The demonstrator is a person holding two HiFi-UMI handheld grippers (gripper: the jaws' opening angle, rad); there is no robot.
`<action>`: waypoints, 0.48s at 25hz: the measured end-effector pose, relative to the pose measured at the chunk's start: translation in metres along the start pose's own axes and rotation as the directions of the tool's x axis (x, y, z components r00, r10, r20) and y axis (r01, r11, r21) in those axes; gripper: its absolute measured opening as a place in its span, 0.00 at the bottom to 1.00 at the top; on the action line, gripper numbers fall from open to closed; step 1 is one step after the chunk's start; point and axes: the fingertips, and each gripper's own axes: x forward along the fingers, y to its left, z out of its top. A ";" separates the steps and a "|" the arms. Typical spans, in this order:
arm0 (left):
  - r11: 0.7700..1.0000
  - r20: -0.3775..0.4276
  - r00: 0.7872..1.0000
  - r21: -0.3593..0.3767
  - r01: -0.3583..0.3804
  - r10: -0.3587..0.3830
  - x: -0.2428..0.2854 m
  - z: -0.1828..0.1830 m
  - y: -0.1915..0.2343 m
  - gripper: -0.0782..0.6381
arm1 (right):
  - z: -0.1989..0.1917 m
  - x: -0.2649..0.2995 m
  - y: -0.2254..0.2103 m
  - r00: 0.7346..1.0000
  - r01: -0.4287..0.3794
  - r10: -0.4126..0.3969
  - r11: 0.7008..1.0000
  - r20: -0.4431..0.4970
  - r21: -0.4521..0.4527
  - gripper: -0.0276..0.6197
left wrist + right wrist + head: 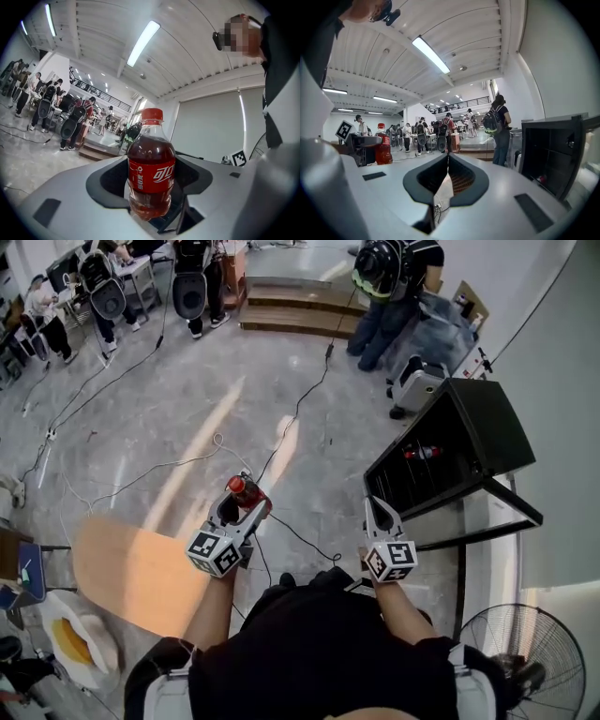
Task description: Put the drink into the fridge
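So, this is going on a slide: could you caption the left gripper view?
Left hand-held gripper shut on an upright cola bottle with a red cap and red label.

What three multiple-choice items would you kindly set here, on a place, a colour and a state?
1. The black box-shaped fridge stands: A at the person's right; B at the left; C behind.
2. The clear plastic cola bottle has a cap coloured: A blue; B red; C white.
3. The right gripper is: A open; B shut on the bottle; C shut and empty.
A: it shows at the head view's right. B: the left gripper view shows red. C: its jaws meet on nothing.
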 end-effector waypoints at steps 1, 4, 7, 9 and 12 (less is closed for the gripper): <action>1.000 0.000 1.000 -0.006 0.004 -0.004 0.007 0.000 0.004 0.54 | -0.003 0.004 -0.003 1.000 0.006 -0.006 1.000 -0.008 0.005 0.08; 1.000 -0.011 1.000 -0.010 0.007 -0.008 0.028 0.001 0.016 0.54 | -0.007 0.020 -0.014 1.000 0.020 -0.020 0.999 -0.017 0.029 0.08; 1.000 -0.026 1.000 -0.004 0.010 -0.010 0.050 0.006 0.026 0.54 | -0.003 0.045 -0.027 1.000 0.020 -0.020 0.999 -0.003 0.038 0.08; 1.000 -0.038 0.999 0.007 0.009 -0.009 0.066 0.010 0.033 0.54 | 0.003 0.065 -0.037 1.000 0.016 -0.016 0.999 0.008 0.050 0.08; 1.000 -0.047 0.999 0.022 -0.007 0.008 0.095 0.017 0.044 0.54 | 0.015 0.096 -0.052 1.000 -0.008 0.007 0.998 0.025 0.058 0.08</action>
